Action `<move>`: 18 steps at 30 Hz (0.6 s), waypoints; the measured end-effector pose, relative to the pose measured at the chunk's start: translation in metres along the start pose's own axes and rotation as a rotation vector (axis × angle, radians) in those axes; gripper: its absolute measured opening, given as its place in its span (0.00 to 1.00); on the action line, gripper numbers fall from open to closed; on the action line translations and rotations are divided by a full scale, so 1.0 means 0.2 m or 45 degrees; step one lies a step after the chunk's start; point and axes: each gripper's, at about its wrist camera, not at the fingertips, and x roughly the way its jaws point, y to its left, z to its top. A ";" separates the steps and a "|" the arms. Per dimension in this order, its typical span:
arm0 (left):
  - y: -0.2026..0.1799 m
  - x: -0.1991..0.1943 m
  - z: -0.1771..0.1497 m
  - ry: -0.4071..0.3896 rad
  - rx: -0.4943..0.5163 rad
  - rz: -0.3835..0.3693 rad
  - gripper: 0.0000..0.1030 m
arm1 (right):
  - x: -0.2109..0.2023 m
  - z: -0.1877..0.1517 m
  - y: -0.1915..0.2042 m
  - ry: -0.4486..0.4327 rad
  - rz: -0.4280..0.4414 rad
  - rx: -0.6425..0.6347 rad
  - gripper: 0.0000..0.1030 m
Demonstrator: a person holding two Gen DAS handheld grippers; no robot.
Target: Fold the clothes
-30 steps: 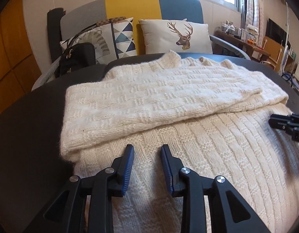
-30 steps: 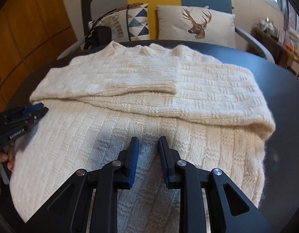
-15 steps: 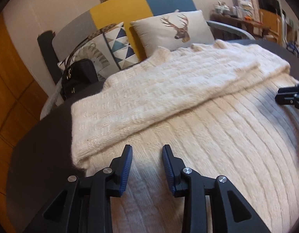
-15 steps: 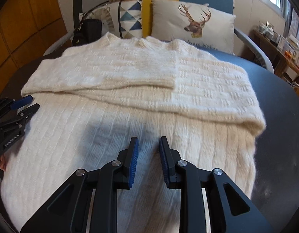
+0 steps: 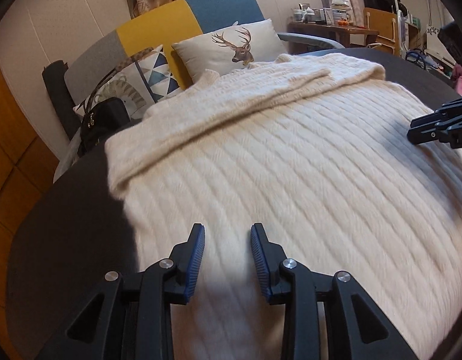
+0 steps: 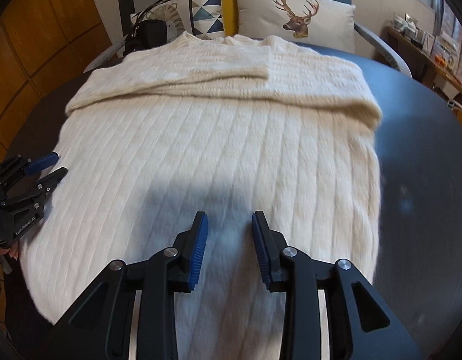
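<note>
My left gripper (image 5: 227, 241) tilts steeply down, jaws parted, nothing between the blue pads. In the right wrist view it (image 6: 46, 166) sits at the far left edge, fingers apart, with fingertips of my hand (image 6: 9, 252) just visible under its body. My right gripper (image 6: 229, 229) also angles down, jaws opening, gap empty. From the left wrist view it (image 5: 426, 127) enters at the right edge; blurred there, so I can't tell the finger spacing from that side.
</note>
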 end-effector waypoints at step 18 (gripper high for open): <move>-0.03 -0.05 0.03 -0.066 -0.206 -0.106 0.31 | -0.15 0.02 -0.19 -0.245 0.104 0.162 0.29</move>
